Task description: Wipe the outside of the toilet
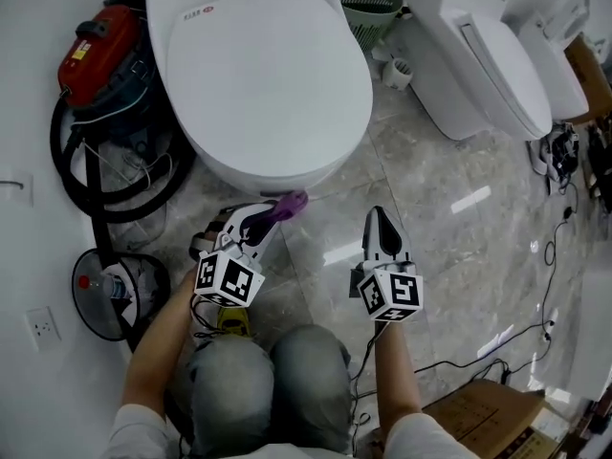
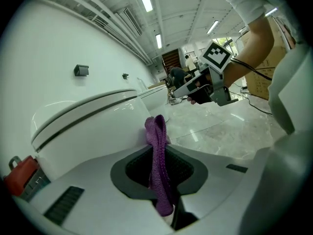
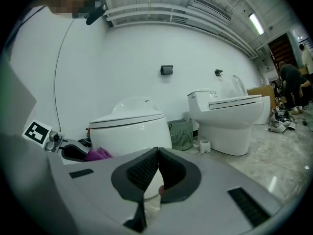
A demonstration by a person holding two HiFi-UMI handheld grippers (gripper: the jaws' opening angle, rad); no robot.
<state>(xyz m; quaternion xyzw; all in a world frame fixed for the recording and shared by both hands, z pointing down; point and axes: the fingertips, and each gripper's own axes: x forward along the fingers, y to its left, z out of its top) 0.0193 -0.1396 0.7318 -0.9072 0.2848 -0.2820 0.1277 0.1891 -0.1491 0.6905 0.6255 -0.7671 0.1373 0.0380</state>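
Cloth (image 1: 290, 202), purple, clamped in left gripper (image 1: 271, 215) jaws, just beside the toilet (image 1: 258, 75) bowl's front; contact not discernible. Right gripper (image 1: 380, 218) jaws closed on nothing, held over floor (image 1: 449, 247), apart from toilet.

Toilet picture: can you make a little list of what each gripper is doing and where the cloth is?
Left gripper: jaws shut on a purple cloth
Right gripper: jaws together, nothing in them
Cloth place: by the lower front of the toilet; touching unclear
Toilet lid: down
Also nearby: second toilet, red vacuum
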